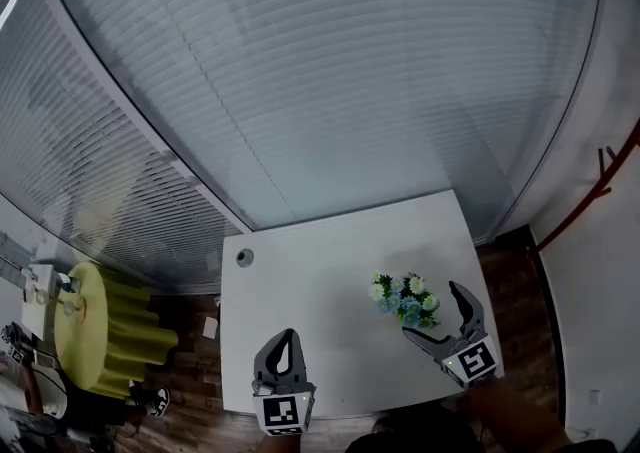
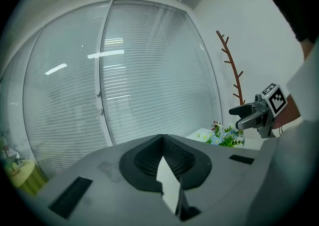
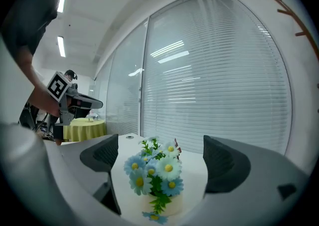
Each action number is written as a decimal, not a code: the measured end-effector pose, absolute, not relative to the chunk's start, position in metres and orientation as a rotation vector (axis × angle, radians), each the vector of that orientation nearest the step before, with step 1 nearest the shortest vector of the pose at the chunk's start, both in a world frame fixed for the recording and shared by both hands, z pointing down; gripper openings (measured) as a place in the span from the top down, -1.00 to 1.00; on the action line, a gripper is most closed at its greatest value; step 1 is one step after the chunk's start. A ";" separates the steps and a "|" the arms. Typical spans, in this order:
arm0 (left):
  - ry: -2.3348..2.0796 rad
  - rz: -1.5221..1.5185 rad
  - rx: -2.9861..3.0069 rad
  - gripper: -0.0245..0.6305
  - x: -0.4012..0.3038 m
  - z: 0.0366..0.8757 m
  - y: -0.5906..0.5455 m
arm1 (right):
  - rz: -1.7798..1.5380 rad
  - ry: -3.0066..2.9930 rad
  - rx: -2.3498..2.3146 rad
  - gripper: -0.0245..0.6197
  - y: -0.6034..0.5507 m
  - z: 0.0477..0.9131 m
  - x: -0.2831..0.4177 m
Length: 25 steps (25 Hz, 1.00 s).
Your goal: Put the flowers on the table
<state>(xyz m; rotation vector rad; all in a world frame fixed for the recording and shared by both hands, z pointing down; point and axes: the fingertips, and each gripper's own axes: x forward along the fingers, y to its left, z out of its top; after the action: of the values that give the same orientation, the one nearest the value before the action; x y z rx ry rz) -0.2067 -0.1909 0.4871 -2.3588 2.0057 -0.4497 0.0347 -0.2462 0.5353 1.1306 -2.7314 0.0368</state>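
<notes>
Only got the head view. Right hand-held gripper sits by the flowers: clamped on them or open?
Observer: Open. The right gripper view shows the right hand-held gripper with its jaws wide apart and the flowers standing between them; neither jaw looks to touch them.
Operator: What are the flowers standing in? Petals cover it from above.
Observer: A small pale pot, upright on the white table.
Operator: Left one holding anything?
Observer: No. The left gripper view shows the left hand-held gripper with its jaws together and nothing between them.
</notes>
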 end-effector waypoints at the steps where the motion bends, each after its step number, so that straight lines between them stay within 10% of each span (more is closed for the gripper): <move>1: 2.003 -0.459 -2.355 0.91 -0.208 0.486 -0.190 | 0.043 -2.735 1.134 -0.69 -0.246 0.531 0.036; 25: 1.975 -0.383 -2.310 0.91 -0.216 0.435 -0.201 | 0.025 -2.810 1.174 -0.65 -0.272 0.431 0.064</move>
<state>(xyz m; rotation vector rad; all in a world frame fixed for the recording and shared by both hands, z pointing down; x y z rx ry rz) -0.2158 -0.2014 0.4352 -2.3099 1.9752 -0.3826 0.0640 -0.2721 0.4311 1.1743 -2.8101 0.0252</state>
